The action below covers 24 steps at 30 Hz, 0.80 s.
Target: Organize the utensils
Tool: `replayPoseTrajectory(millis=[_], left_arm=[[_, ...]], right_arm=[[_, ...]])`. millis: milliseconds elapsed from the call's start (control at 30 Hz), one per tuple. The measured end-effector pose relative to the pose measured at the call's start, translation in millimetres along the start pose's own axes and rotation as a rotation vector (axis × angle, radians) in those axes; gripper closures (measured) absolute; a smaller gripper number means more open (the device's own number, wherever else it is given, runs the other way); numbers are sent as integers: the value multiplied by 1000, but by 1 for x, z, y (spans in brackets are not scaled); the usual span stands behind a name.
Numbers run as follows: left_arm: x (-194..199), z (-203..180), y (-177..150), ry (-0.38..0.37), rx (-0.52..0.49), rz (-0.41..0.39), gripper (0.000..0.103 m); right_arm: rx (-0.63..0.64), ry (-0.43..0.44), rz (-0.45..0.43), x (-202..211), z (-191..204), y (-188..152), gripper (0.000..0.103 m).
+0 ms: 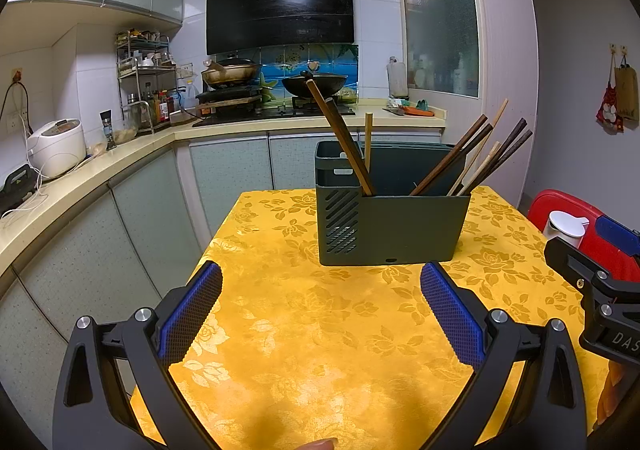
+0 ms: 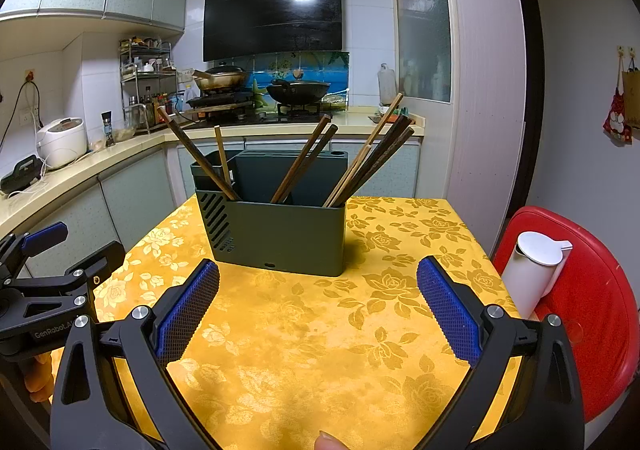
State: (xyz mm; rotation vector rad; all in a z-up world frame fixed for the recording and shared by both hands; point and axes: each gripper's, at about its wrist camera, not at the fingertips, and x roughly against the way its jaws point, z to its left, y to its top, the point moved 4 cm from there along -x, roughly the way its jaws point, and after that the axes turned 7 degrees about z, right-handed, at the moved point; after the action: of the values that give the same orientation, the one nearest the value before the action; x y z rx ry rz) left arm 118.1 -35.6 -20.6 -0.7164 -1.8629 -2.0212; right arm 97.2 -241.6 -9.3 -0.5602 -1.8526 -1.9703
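While the holder [image 1: 394, 228] stands upright toward the far end of the yellow cloth [image 1: 320, 330], chopsticks [image 1: 340, 138] lean out of it in loose groups. At its left end two dark sticks slant left beside one pale stick [image 1: 368, 140] that stands nearly straight; in the middle a brown pair [image 2: 306, 162] tilts right; at the right end a mixed bundle [image 2: 372, 160] of dark and pale sticks fans right. A slotted vent runs down the holder's left side, and a taller section rises behind the front trough; what it contains is hidden.

Near the camera, the left gripper [image 1: 320, 290] hovers above bare cloth with its jaws wide, blue pads [image 1: 192, 314] well apart and empty. To its right, the right gripper [image 2: 318, 288] hangs likewise, jaws wide with nothing between them.

Right of the table, a white jug [image 2: 532, 274] rests against a red chair [image 2: 592, 310]. Far behind, two pans [image 1: 232, 74] sit on the stove, and a rice cooker [image 1: 56, 148] stands on the left counter.
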Motion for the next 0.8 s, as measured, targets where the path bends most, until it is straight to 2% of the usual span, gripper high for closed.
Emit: replayPoseTrajectory(millis=[800], left_arm=[[-2, 2, -2, -23, 14, 0, 7]], right_arm=[[-5, 1, 15, -4, 3, -6, 7]])
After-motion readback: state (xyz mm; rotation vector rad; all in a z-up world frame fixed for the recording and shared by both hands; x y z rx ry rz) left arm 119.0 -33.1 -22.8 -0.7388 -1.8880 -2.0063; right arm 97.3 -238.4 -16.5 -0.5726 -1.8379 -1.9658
